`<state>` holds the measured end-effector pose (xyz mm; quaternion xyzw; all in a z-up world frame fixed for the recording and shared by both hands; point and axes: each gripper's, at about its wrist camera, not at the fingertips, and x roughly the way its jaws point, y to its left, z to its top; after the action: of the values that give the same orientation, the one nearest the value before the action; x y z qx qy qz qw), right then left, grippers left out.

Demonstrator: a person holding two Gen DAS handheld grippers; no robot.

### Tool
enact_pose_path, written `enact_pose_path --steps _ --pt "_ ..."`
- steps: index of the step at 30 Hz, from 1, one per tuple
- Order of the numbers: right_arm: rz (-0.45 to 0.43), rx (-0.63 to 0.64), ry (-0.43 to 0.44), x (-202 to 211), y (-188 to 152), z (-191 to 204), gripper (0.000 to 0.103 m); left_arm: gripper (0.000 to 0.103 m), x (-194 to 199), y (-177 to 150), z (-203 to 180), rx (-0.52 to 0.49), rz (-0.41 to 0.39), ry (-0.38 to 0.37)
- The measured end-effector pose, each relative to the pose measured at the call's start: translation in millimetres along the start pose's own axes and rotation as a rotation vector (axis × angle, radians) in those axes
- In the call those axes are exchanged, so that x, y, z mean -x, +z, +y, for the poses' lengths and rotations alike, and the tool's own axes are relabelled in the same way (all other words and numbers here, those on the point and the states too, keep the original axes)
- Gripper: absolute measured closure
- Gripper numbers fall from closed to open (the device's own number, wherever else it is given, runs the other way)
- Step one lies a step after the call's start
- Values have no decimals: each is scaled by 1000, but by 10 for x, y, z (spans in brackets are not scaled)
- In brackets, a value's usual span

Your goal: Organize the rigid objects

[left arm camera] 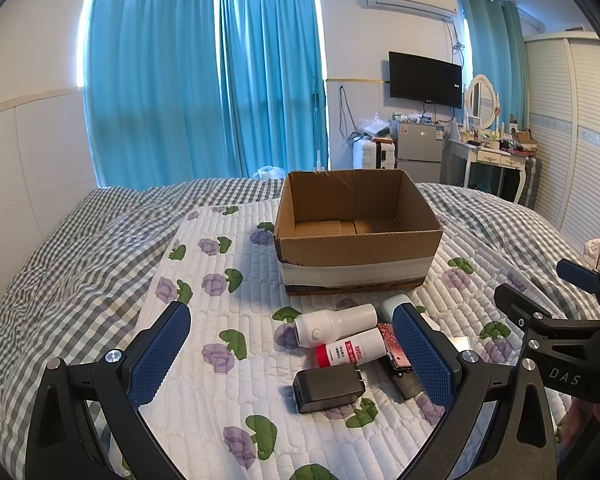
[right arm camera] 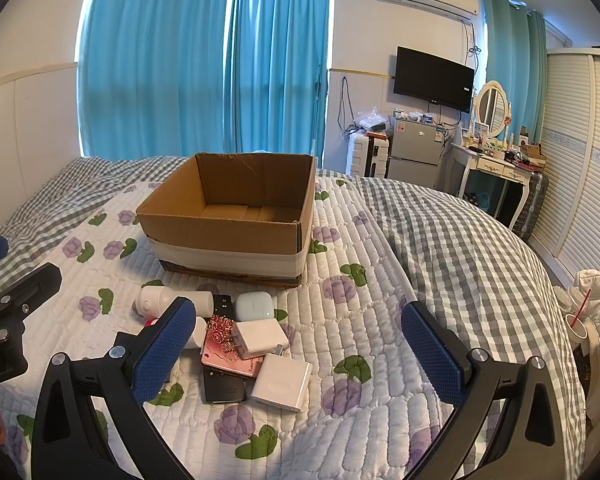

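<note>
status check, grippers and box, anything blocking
Left gripper and right gripper open, empty. Cardboard box empty; clutter pile in front. Path unobstructed.

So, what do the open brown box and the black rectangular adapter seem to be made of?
The open brown box looks like corrugated cardboard, matte, with creased walls and a wide pale tape band around its lower part. The black rectangular adapter appears to be hard moulded plastic, smooth and slightly satin, with what look like metal prongs at one end.
</note>
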<state>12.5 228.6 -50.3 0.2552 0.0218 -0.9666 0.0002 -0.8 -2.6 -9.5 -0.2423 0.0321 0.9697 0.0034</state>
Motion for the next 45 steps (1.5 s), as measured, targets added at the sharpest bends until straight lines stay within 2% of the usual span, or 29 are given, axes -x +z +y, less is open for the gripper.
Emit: enact_pose_path --steps 9,14,17,22,29,32,35,36,37,42,45 --pt "10 1 1 -19 2 -2 0 0 9 28 -5 6 14 0" --pt "101 -5 55 -121 196 -57 0 0 -89 221 -2 -35 69 62" --pt "151 53 22 -232 326 -64 0 0 -250 265 31 -39 115 76" --pt "236 81 14 -565 203 -95 0 0 -716 25 12 1 270 19" --pt "368 63 -5 -910 -96 -119 0 0 -1208 -541 -218 -28 481 -15" --pt "394 78 -21 -970 -154 -93 0 0 -1288 -603 -331 -45 507 -40" --pt "423 95 -13 -1029 -214 -37 0 5 -1396 -662 -421 -58 535 -45" --pt "430 102 -14 -1043 -232 -19 0 21 -1421 -689 -434 -61 543 -40" --pt "435 109 -17 -1054 -247 0 0 26 -1443 -724 -450 -63 560 -46" --pt "485 104 22 -1125 -339 76 0 28 -1307 -737 -394 -46 536 -88" --pt "544 100 29 -1214 -429 112 1 28 -1112 -689 -306 -31 491 -96"
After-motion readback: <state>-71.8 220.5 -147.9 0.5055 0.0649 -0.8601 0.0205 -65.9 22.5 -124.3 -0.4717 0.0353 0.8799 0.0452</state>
